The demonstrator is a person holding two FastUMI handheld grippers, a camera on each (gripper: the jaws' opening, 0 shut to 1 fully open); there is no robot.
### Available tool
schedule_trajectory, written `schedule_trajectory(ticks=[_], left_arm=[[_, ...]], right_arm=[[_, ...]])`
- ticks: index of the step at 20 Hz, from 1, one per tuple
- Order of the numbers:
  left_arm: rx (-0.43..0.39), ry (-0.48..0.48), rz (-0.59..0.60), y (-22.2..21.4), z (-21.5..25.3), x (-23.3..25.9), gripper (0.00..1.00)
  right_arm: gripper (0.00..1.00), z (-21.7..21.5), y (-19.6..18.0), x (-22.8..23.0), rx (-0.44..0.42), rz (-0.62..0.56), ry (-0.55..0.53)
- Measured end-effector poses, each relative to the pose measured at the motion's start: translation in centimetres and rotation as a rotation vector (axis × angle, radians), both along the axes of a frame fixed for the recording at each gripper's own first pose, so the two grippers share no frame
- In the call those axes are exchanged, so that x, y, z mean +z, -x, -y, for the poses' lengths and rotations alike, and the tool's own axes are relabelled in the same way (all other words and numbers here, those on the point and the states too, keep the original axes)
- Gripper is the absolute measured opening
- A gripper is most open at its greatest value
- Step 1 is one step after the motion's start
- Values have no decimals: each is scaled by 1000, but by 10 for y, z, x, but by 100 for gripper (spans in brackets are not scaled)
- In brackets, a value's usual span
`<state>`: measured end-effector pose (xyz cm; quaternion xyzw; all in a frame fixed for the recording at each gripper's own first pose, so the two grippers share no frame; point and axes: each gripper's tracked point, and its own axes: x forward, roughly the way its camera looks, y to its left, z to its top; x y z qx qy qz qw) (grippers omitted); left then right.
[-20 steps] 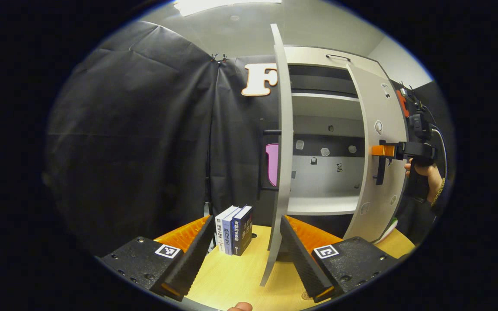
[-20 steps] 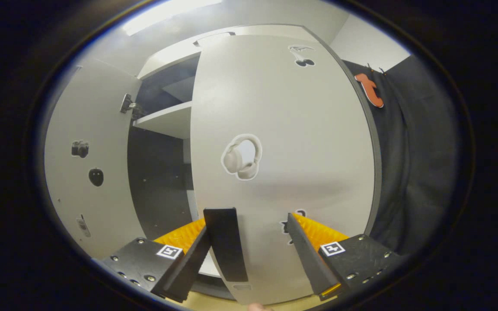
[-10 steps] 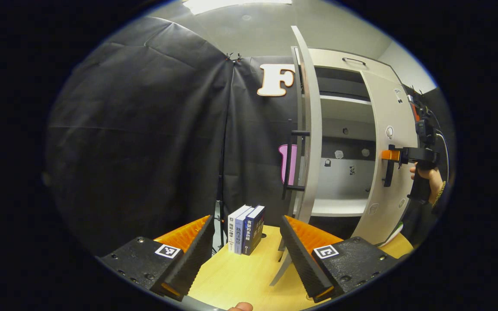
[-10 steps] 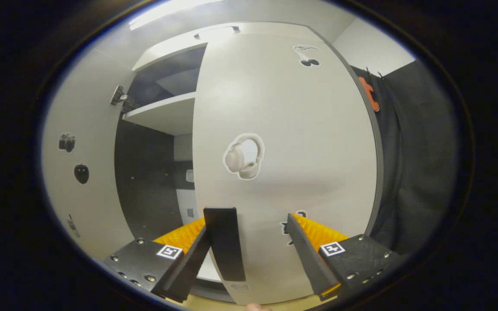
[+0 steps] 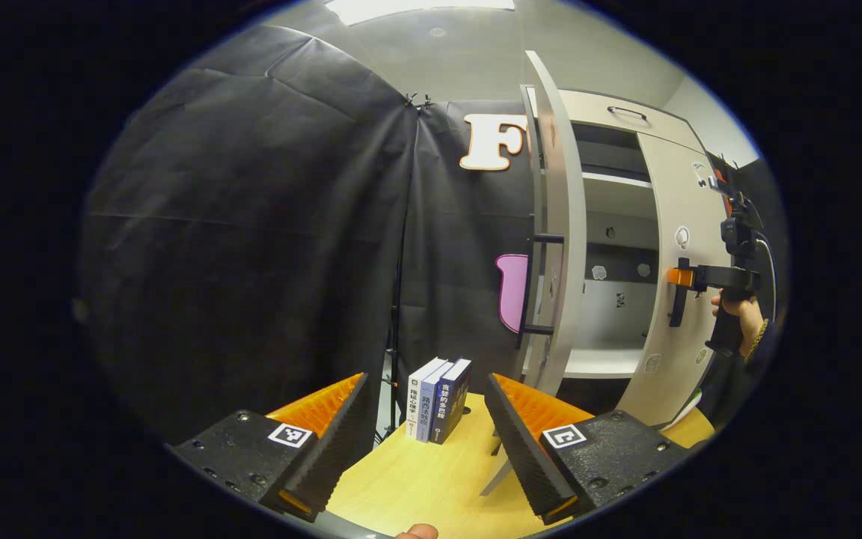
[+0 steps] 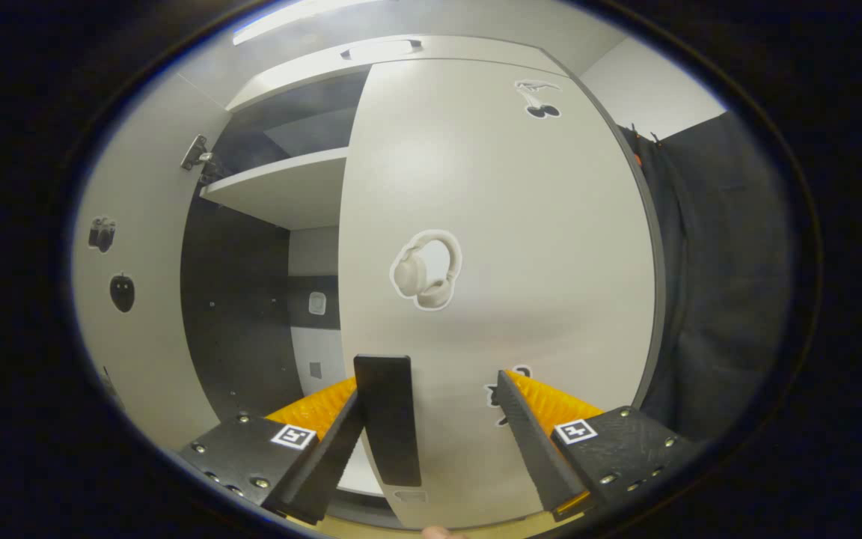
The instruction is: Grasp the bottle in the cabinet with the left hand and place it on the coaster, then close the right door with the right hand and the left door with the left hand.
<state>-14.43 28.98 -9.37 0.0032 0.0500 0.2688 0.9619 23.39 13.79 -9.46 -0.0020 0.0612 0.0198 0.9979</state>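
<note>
My left gripper (image 5: 425, 385) is open and empty, low over the wooden table (image 5: 416, 479). Ahead of it and to the right, the cabinet's left door (image 5: 557, 224) stands wide open, seen nearly edge-on, with its black handle (image 5: 539, 284) on the outer face. The right door (image 5: 674, 224) is partly swung in. In the left gripper view my right gripper (image 5: 682, 277) sits against that door's front by its black handle (image 5: 676, 296), held by a hand (image 5: 734, 314). In the right gripper view my right gripper (image 6: 431, 419) is open, the handle (image 6: 386, 419) lying beside its left finger on the door (image 6: 513, 262).
Three books (image 5: 438, 400) stand upright on the table just beyond my left fingers. Through the gap the cabinet shelf (image 6: 289, 195) and its dark interior (image 6: 251, 314) show. The left door's inner face (image 6: 139, 299) carries stickers. Black cloth walls lie left and right.
The right door has swung further toward the cabinet with my right gripper against it. My left gripper has shifted left, to the outer side of the left door.
</note>
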Motion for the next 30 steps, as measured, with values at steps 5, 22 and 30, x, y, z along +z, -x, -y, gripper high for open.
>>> schedule_trajectory(ticks=[5,22,30], left_arm=[[20,5,34,-3,-12,16,100],[-368,150,98,-106,53,39,93],[-506,155,86,-140,110,34,92]], right_arm=[[100,-1,0,-1,-1,-1,4],[100,33,60,5,22,-12,-8],[100,65,79,9,-9,-17,44]])
